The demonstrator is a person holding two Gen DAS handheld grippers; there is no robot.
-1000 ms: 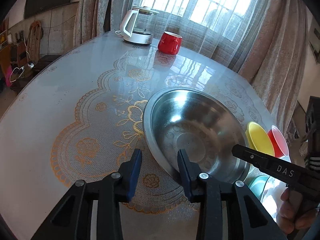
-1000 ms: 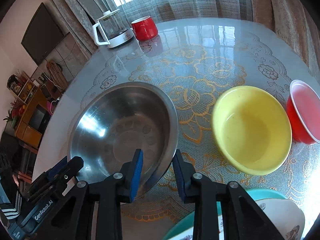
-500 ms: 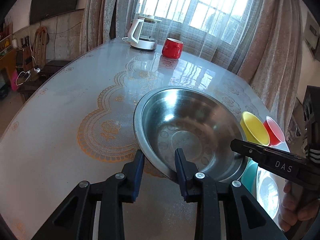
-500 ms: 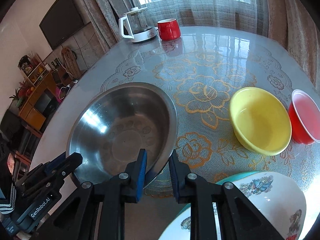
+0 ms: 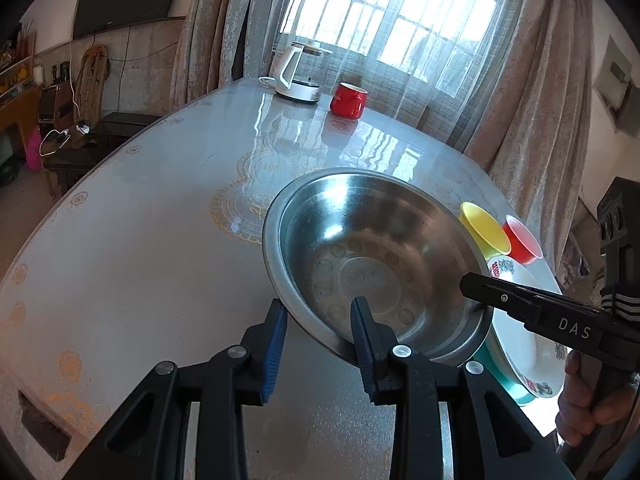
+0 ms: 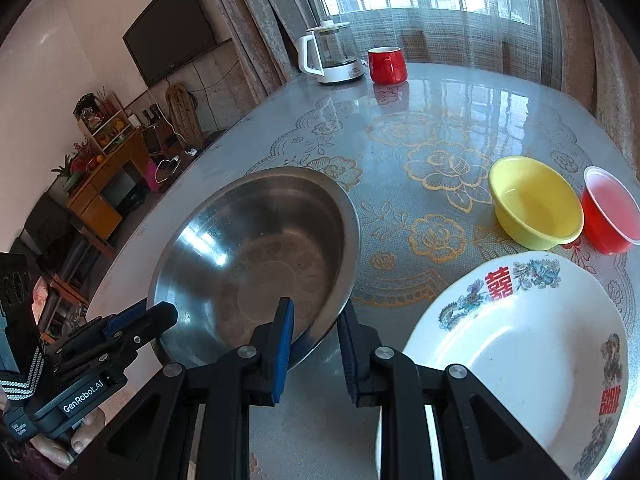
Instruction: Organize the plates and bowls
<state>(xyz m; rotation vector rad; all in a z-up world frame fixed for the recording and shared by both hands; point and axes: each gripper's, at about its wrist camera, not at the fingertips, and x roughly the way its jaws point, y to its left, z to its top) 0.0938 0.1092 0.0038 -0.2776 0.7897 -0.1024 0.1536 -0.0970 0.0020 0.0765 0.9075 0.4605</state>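
While both tongs grip steel basin point(image 6: 256, 256), yellow bowl point(image 6: 534, 204) empty

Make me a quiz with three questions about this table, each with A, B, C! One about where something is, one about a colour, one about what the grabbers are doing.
1. What stands right beside the kettle?
A. the red mug
B. the yellow bowl
C. the white plate

2. What colour is the bowl next to the red cup?
A. blue
B. yellow
C. black

3. How is the steel bowl held?
A. by no gripper
B. by the left gripper alone
C. by both, the right gripper too

Answers:
1. A: mug and kettle stand together at the far edge by the window.
2. B: the yellow bowl sits against the red cup.
3. C: each gripper has the rim between its pads, on opposite sides of the bowl.
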